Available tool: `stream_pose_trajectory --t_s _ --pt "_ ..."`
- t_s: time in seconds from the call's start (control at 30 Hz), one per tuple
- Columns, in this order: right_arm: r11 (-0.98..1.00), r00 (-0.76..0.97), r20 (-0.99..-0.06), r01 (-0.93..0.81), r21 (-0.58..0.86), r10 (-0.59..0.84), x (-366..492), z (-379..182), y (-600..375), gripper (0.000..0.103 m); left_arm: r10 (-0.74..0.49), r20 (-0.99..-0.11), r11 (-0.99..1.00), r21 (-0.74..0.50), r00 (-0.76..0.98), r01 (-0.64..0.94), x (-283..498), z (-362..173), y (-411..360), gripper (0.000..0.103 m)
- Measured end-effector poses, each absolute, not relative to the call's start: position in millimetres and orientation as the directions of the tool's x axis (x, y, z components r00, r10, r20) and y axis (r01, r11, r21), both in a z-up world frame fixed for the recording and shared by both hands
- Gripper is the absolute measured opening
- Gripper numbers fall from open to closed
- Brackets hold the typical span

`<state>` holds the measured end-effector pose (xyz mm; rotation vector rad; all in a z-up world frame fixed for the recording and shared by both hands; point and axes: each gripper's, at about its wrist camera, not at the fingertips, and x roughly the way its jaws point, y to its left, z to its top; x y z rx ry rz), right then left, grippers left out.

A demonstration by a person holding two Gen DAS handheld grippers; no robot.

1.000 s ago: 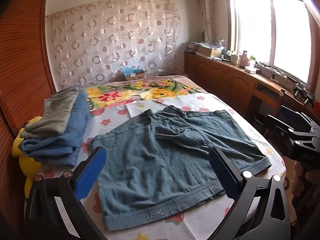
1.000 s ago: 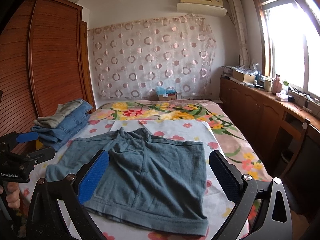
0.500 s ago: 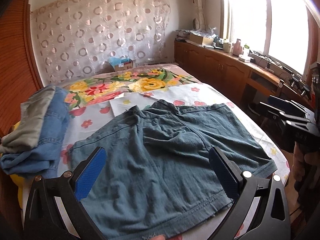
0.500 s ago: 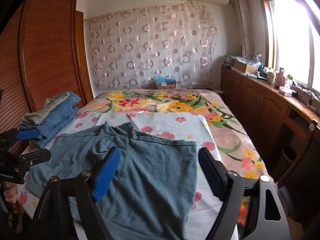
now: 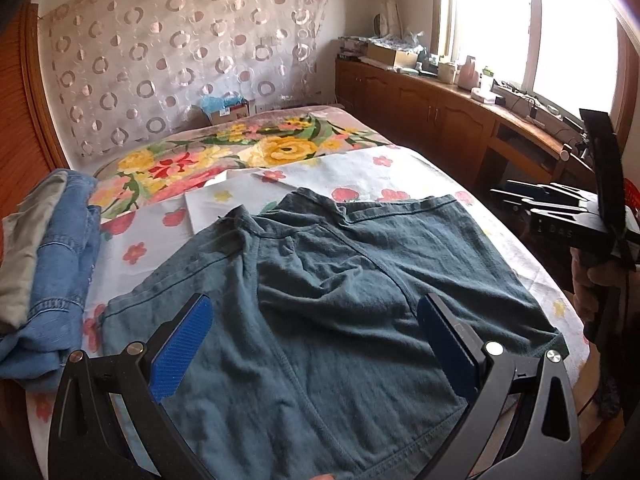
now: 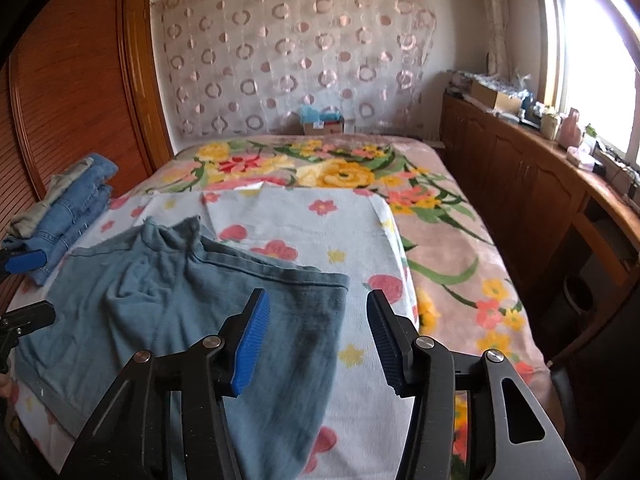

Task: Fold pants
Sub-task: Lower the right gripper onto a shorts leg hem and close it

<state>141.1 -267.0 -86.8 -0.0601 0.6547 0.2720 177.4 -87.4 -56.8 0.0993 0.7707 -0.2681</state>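
Note:
A pair of blue-grey denim shorts [image 5: 320,300] lies spread flat on the flowered white sheet [image 5: 360,172] of the bed; it also shows in the right wrist view [image 6: 160,304]. My left gripper [image 5: 316,344] is wide open just above the near middle of the shorts, empty. My right gripper [image 6: 316,340] is open with a narrower gap, over the shorts' right edge, holding nothing. The right gripper also shows at the right of the left wrist view [image 5: 560,216].
A stack of folded jeans and grey cloth [image 5: 44,264] sits on the bed's left side; it also shows in the right wrist view [image 6: 68,200]. A wooden wardrobe [image 6: 72,92] stands left. Wooden cabinets [image 6: 520,184] run along the right under the window.
Both grippers have moved forward and down toward the shorts. The right gripper's jaws have narrowed and it has shifted toward the shorts' right edge.

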Motion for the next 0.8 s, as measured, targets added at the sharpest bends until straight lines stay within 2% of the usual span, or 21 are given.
stream_pose_trajectory --t_s 0.2,0.57,0.77,0.8 --pt "0.953 0.689 -0.68 -0.298 0.05 0.251 162 -88 -269 0.04 -0.197 -0.721 0.961 -0.007 0.664 0.278 187 -63 -93 0.102" --pt "0.95 0.639 -0.724 -0.305 0.069 0.257 169 -71 -281 0.038 -0.198 -0.754 0.957 -0.012 0.627 0.288 198 -77 -99 0.102" --pt "0.95 0.639 -0.726 -0.307 0.062 0.253 165 -66 -285 0.029 -0.192 -0.77 0.959 -0.015 0.608 0.284 201 -86 -96 0.102" --pt "0.949 0.64 -0.726 -0.309 0.055 0.25 165 -66 -284 0.023 -0.191 -0.772 0.959 -0.015 0.607 0.283 201 -88 -95 0.102"
